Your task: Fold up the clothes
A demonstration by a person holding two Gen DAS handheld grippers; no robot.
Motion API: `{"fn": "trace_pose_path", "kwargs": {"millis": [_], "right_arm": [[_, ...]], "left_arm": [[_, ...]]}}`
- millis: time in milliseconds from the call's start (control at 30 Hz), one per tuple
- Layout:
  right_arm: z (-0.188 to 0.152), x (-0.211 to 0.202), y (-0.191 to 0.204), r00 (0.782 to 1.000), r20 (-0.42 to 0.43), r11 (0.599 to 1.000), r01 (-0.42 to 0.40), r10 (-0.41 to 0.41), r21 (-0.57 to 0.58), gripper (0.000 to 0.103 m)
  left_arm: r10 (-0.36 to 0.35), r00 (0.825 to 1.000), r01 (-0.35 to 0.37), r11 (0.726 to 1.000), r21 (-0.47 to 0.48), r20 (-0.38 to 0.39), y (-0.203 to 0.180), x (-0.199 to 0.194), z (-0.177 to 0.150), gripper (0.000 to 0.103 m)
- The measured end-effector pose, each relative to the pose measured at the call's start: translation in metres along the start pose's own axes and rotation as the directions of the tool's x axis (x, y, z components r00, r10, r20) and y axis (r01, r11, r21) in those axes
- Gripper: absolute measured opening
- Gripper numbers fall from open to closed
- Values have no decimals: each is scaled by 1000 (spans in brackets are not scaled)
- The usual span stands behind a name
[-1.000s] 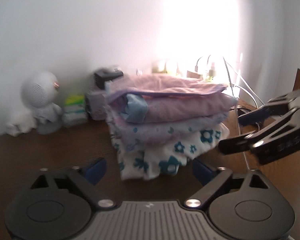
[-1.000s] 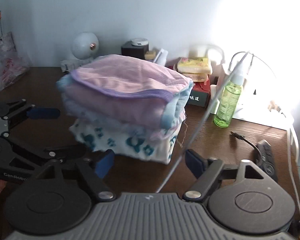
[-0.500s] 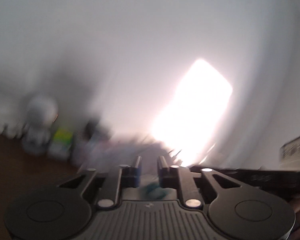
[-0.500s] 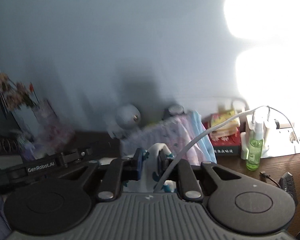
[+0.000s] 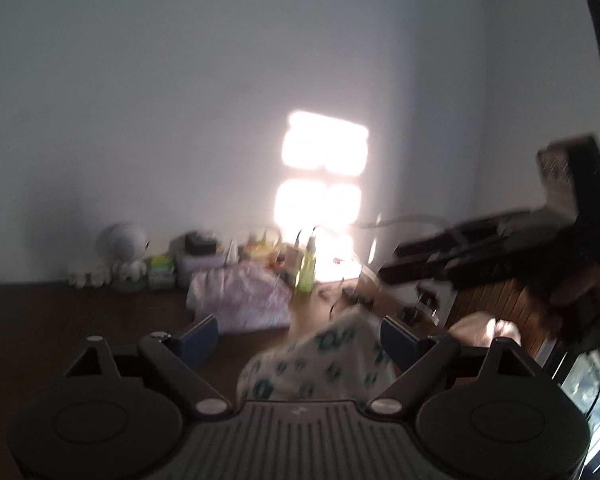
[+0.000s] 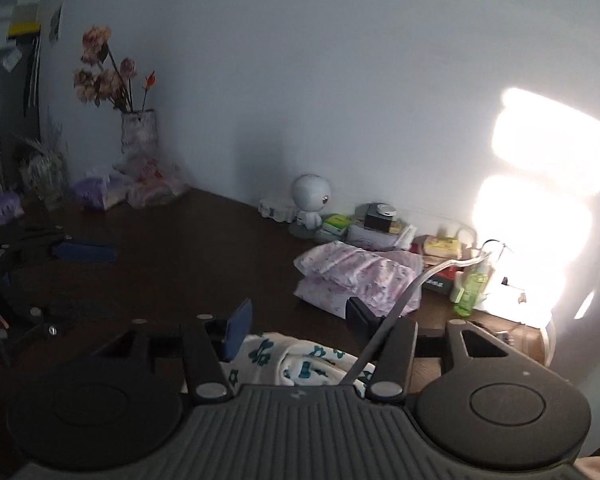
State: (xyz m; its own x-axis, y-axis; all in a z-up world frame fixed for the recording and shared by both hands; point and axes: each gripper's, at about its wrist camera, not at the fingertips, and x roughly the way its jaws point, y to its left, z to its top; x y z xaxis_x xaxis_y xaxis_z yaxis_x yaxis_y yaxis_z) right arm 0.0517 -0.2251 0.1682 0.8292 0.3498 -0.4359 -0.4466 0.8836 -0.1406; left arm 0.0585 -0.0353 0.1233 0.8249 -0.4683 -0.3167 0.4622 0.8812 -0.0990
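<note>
A second ago the stack by the little white robot toy (image 6: 311,203) was tall. Now only the pink folded pile (image 6: 360,276) lies there on the table (image 6: 172,264). The white cloth with blue flowers (image 6: 300,364) has come away and sits bunched up nearer the person. The left gripper (image 5: 296,338) and right gripper (image 6: 296,320) both have wide jaws, holding nothing. That cloth looks ready for folding.

Folded pile (image 6: 360,276) on table (image 6: 188,256) nr back wall, bottle (image 6: 470,290) just right, figurine (image 6: 311,204) behind-left.
</note>
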Motion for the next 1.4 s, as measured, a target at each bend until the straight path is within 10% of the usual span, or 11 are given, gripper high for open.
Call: {"fn": "trace_pose_path", "kwargs": {"millis": [167, 300, 367, 433, 567, 700, 933, 1100, 1400], "right_arm": [[-30, -56, 53, 997, 79, 999, -15, 13, 30, 68], [-73, -55, 53, 999, -31, 992, -34, 38, 125, 72], [-100, -51, 32, 993, -120, 976, 3, 24, 219, 75], [-125, -64, 15, 983, -184, 955, 66, -12, 291, 80], [-145, -136, 21, 986, -48, 924, 165, -159, 343, 81], [-137, -159, 78, 991, 117, 977, -85, 63, 194, 80], [-163, -79, 190, 908, -41, 902, -408, 417, 141, 42], [-171, -76, 205, 965, -19, 959, -257, 261, 117, 42], [-158, -55, 265, 978, 47, 960, -190, 204, -207, 49]], "left_arm": [[117, 986, -107, 990, 88, -117, -18, 37, -53, 88], [215, 956, -183, 969, 165, -201, -33, 67, -96, 84], [231, 938, -193, 967, 165, -258, -31, 83, -99, 20], [201, 931, -157, 974, 163, -305, -30, 85, -105, 4], [159, 953, -120, 979, 162, -257, -31, 46, -110, 3], [167, 966, -149, 983, 104, -195, -22, -19, -114, 2], [273, 956, -273, 962, 11, -103, -3, -137, -134, 2], [424, 900, -428, 903, -28, -96, 20, -192, -156, 2], [428, 901, -428, 904, 21, -67, 15, -192, -172, 11]]}}
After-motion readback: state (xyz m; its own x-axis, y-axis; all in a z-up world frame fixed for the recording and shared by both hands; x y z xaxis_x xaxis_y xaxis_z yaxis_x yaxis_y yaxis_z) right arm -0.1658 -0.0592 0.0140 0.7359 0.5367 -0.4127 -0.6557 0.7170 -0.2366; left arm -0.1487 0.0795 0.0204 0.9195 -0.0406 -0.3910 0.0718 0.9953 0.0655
